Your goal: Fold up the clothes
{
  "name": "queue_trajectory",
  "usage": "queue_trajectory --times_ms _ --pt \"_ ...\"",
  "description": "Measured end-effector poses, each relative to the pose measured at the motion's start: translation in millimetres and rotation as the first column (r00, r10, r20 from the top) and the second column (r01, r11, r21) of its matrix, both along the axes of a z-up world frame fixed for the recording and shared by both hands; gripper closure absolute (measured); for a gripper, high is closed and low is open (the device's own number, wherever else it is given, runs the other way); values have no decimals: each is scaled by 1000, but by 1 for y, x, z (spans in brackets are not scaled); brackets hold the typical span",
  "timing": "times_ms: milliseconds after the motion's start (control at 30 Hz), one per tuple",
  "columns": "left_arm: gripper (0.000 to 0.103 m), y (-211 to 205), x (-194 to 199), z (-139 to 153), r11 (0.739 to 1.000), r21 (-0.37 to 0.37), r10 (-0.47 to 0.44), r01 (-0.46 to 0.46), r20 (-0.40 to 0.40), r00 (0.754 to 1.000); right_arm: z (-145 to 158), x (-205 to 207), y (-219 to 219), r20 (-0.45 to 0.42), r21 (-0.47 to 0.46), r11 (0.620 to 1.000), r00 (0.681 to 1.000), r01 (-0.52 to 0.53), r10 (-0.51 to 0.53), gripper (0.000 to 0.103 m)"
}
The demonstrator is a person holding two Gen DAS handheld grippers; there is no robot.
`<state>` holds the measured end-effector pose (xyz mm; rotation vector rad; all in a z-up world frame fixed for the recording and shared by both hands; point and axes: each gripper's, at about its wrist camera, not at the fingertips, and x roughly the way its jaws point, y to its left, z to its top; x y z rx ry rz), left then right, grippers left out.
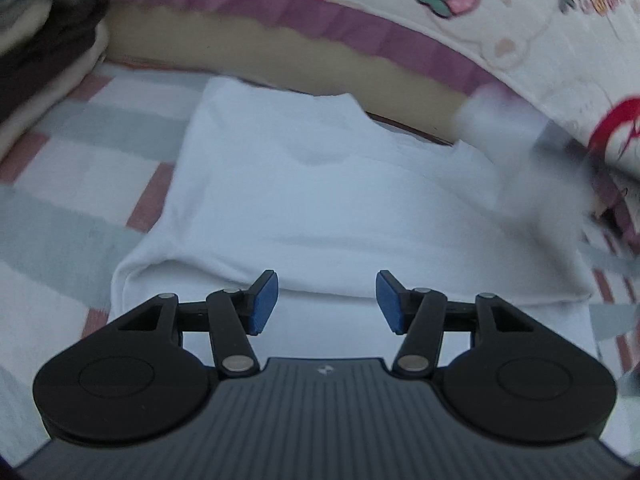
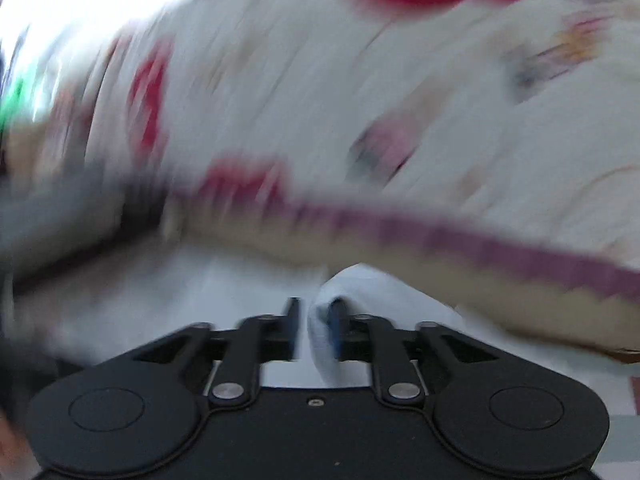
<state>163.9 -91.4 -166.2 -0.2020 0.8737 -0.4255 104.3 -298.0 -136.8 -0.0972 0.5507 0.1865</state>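
Observation:
A white garment (image 1: 320, 200) lies partly folded on the checked bedsheet (image 1: 60, 184). My left gripper (image 1: 326, 300) is open and empty, hovering over the garment's near edge. In the left wrist view a blurred white fold of cloth (image 1: 516, 152) is lifted at the garment's right side. My right gripper (image 2: 316, 330) is shut on a bunched fold of the white garment (image 2: 326, 320), which stands up between the fingers. The right wrist view is heavily motion-blurred.
A printed quilt (image 1: 520, 20) with strawberry and red patterns and a purple border is piled behind the garment; it also fills the right wrist view (image 2: 360, 100). A stack of folded dark and cream clothes (image 1: 44, 52) sits at the far left.

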Motion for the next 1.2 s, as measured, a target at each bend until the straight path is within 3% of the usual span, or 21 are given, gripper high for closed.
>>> queue_trajectory --times_ms 67,100,133,233,367,433,500,533,633,733,800,833,900,933,1000,1100,1200 --pt "49 5 1 -5 1000 -15 0 0 5 1000 -25 -18 5 -32 -156 988 999 20 -25 72" --pt "50 6 1 -7 1000 -28 -14 15 7 1000 -36 -30 2 -27 -256 965 998 50 -59 61" --pt "49 6 2 -9 999 -39 -31 32 6 999 -46 -42 -3 -22 -355 931 995 78 -92 58" --pt "49 -1 4 -8 996 -48 -71 71 8 997 -55 -73 -44 -56 -424 886 971 188 -233 58" --pt "45 -20 -1 2 992 -31 -124 126 48 991 -45 -97 -115 -97 -300 834 855 462 -509 52" --pt "45 -36 -1 4 988 4 -155 155 57 986 -43 -103 -141 -152 -204 831 822 518 -549 52" --pt "44 -55 3 4 983 35 -180 178 50 982 -45 -104 -155 -199 -85 846 823 527 -533 52" --pt "42 -65 5 4 981 50 -191 188 45 981 -47 -103 -156 -215 -73 855 829 513 -516 51" --pt "37 -87 25 -3 991 34 -128 129 -33 991 -55 -100 -148 -213 -141 865 838 483 -502 47" --pt "28 -111 37 -6 994 52 -95 95 -1 995 -51 -97 -161 -236 -51 853 824 519 -515 47" --pt "24 -129 40 -8 982 145 -130 123 40 991 -49 -96 -166 -241 4 846 822 533 -516 47" --pt "26 -138 41 -9 971 193 -155 141 60 986 -48 -95 -168 -242 27 843 822 537 -516 47" --pt "54 -143 41 -6 961 220 -192 167 99 976 -48 -94 -171 -242 62 835 820 546 -518 47" --pt "95 -142 42 -4 961 206 -209 185 103 973 -48 -95 -171 -241 71 831 818 552 -523 47" --pt "95 -129 41 8 977 146 -178 158 137 974 -49 -95 -173 -243 81 821 810 565 -534 48" --pt "95 -92 20 39 997 62 -65 49 296 953 -52 -93 -173 -256 19 807 783 591 -567 48" --pt "94 -47 -4 39 985 -34 172 -170 313 934 -57 -92 -174 -267 -29 788 755 615 -599 51"
